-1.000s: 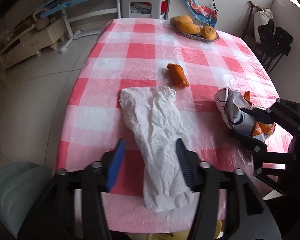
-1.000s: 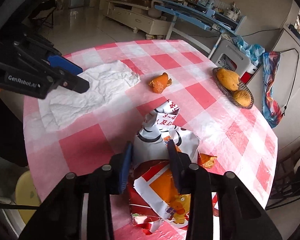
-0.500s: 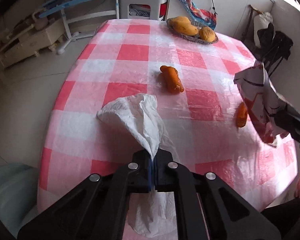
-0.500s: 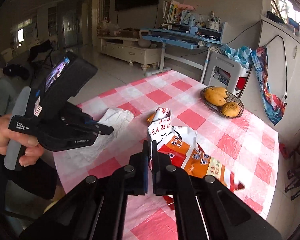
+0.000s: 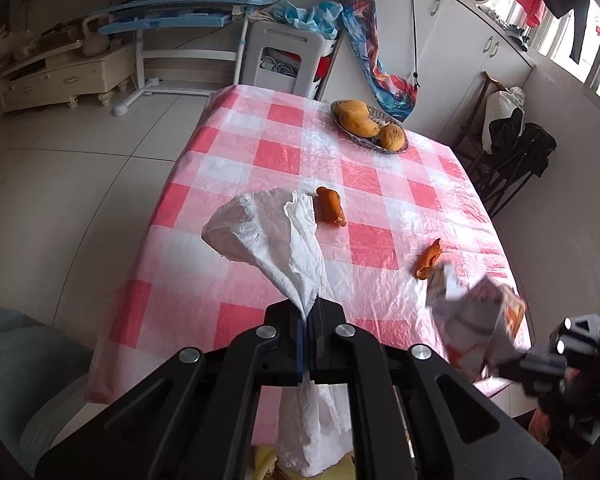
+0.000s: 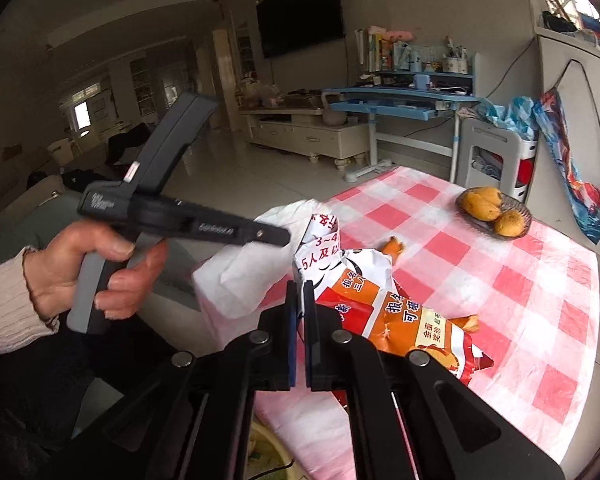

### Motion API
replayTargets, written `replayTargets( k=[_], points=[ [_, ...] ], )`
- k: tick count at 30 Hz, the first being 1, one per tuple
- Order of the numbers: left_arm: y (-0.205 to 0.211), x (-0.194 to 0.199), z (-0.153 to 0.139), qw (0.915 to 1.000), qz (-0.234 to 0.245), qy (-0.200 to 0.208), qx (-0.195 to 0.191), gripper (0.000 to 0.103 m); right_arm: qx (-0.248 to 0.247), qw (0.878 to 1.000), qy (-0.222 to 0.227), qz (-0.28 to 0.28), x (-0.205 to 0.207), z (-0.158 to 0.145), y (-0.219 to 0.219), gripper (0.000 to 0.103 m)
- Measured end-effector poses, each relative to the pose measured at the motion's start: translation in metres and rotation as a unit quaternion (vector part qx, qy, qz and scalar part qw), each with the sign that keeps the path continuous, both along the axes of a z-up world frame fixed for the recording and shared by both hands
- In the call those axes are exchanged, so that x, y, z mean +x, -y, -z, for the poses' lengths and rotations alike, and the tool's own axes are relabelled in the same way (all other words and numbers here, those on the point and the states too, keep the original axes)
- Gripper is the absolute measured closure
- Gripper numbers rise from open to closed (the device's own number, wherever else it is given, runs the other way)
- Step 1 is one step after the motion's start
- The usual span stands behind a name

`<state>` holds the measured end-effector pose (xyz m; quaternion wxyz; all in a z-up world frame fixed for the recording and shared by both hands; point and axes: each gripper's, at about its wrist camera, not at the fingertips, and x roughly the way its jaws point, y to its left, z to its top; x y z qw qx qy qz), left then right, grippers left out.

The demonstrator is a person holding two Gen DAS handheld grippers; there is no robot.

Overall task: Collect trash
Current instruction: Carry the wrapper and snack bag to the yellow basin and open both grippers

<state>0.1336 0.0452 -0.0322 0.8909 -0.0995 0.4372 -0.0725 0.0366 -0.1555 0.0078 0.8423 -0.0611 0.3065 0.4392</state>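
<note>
Above the near edge of the desk, w/ its pink-and-white check cloth, both tools are holding trash clear of the surface. The left tool is pinching a crumpled white paper towel: one part is fanning up and away from the tips, the rest is hanging down under the jaws, below the desk edge. The right tool is gripping a torn orange-and-white snack wrapper, which is sticking out ahead and to the right of its tips, above the cloth.

On the desk, two orange peel scraps are lying loose: one near mid-desk just past the towel, another nearer the right edge, close to the wrapper. A dish of fruit is sitting at the far end.

The left wrist view is giving both peel scraps plainly and the wrapper blurred at lower right, w/ the right tool only partly in frame. The right wrist view is showing what the other can't: a hand in a cream knit cuff squeezing the left tool's handle, the towel bunched beyond that tool's tips, and printed characters on the wrapper. Only bits of the peel are showing behind the wrapper there.

Both tools' jaws are pressed tight together, w/ only towel or wrapper film between the pads
</note>
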Motion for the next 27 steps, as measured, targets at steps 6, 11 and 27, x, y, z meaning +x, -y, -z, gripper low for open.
replayTargets(
  k=[6,11,27],
  points=[
    [-0.013,-0.030,0.003,0.9999,-0.007,-0.005,0.007,0.100,-0.040,0.992,-0.033,-0.118,-0.061,0.021,-0.039,0.100],
    [-0.001,-0.064,0.011,0.9994,0.019,-0.014,0.025,0.100,-0.105,0.972,-0.072,-0.196,-0.100,0.053,-0.064,0.100],
    [0.055,-0.155,0.079,0.9810,0.111,-0.142,0.072,0.098,-0.124,0.992,0.000,-0.013,-0.115,0.040,-0.027,0.032]
  ],
)
